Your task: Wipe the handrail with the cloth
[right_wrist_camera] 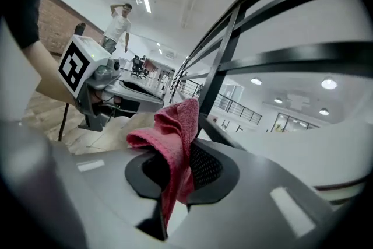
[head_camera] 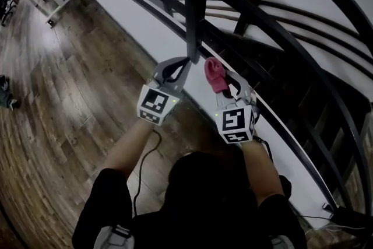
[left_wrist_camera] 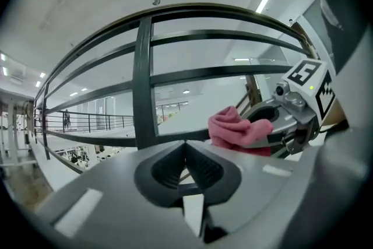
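**Head view.** The right gripper (head_camera: 226, 86) is holding the pink cloth (head_camera: 214, 74) up just beside the dark upright post (head_camera: 196, 3) of the handrail (head_camera: 280, 38). A bunch of cloth is standing proud of the fingers. The left gripper (head_camera: 185, 62) is reaching toward the same post. I cannot tell whether it is touching or only just beside it.

**Left gripper view.** Its fingers are meeting at the tips with nothing between them. The rail bars are running across behind.

**Right gripper view.** The fingers are clamping on a fold of the cloth. The free part is flopping over toward the left gripper, and a tail is hanging down between the fingers.

**Handling (judgement).**
- The cloth is looking light, soft and limp, with a nubby weave, so it is unlikely to slip.
- Gripping a thick fold, as now, is leaving a free pad to press on the bar.
- The rail is appearing rigid and smooth, so the cloth should glide along it.
- The posts are likely snag points.
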Available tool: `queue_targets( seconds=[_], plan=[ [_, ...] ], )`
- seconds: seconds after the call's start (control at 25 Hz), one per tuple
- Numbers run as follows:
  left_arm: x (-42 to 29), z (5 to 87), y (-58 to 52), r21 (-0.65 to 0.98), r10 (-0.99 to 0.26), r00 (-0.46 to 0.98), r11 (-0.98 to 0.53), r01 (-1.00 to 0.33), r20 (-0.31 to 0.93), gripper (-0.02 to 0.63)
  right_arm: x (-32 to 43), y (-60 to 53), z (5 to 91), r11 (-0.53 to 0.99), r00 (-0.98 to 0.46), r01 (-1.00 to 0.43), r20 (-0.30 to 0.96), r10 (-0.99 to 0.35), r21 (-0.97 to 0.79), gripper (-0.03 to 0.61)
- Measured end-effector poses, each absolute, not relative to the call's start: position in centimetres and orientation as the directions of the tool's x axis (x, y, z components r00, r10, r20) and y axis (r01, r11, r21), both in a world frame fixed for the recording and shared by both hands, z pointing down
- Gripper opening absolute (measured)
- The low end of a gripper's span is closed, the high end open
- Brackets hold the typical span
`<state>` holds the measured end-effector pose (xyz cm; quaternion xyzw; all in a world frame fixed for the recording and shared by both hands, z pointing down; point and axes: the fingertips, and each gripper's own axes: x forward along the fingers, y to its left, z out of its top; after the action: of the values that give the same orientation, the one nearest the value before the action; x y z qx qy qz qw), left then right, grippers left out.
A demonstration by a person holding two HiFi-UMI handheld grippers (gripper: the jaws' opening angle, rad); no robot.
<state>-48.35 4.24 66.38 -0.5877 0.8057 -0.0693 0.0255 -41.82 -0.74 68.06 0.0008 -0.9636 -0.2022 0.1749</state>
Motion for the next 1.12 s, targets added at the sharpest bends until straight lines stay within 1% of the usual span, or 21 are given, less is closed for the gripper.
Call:
queue_targets(
  seconds=[0.08, 0.16, 0.4, 0.56, 0.8, 0.96, 1.12],
  plan=[
    [-49.2, 68.1, 4.2, -0.128, -0.952, -0.301, 0.292, -0.948, 0.056, -0.002, -43.8, -0.1, 70.3, 0.930, -0.924, 0.102, 0.380, -0.043, 0.353, 0.046],
    [-49.9, 69.9, 4.1, -0.107, -0.952, -0.297, 0.288, -0.952, 0.075, -0.002, -45.8, -0.5, 72.7, 0.938, -0.906, 0.104, 0.420, -0.048, 0.332, 0.046],
    [-51.9, 74.1, 3.2, 0.012, -0.945, -0.307, 0.311, -0.950, 0.113, -0.002, -51.1, -4.0, 77.2, 0.967, -0.846, 0.014, 0.519, -0.123, 0.253, 0.046],
    [-53.5, 76.0, 3.3, 0.087, -0.939, -0.321, 0.333, -0.939, 0.126, -0.002, -53.4, -5.8, 79.6, 0.963, -0.773, -0.024, 0.606, -0.187, 0.267, 0.046],
    [-54.3, 77.4, 2.7, 0.101, -0.937, -0.321, 0.336, -0.936, 0.140, -0.002, -54.7, -7.1, 81.1, 0.973, -0.736, -0.040, 0.652, -0.182, 0.227, 0.046],
    [-54.7, 77.3, 2.4, 0.091, -0.938, -0.313, 0.328, -0.940, 0.148, -0.002, -55.7, -7.4, 81.1, 0.957, -0.711, -0.012, 0.671, -0.212, 0.289, 0.046],
    [-54.6, 77.8, 2.6, 0.106, -0.937, -0.314, 0.332, -0.938, 0.155, -0.002, -55.4, -7.3, 81.0, 0.945, -0.719, -0.006, 0.655, -0.231, 0.326, 0.046]
  ],
)
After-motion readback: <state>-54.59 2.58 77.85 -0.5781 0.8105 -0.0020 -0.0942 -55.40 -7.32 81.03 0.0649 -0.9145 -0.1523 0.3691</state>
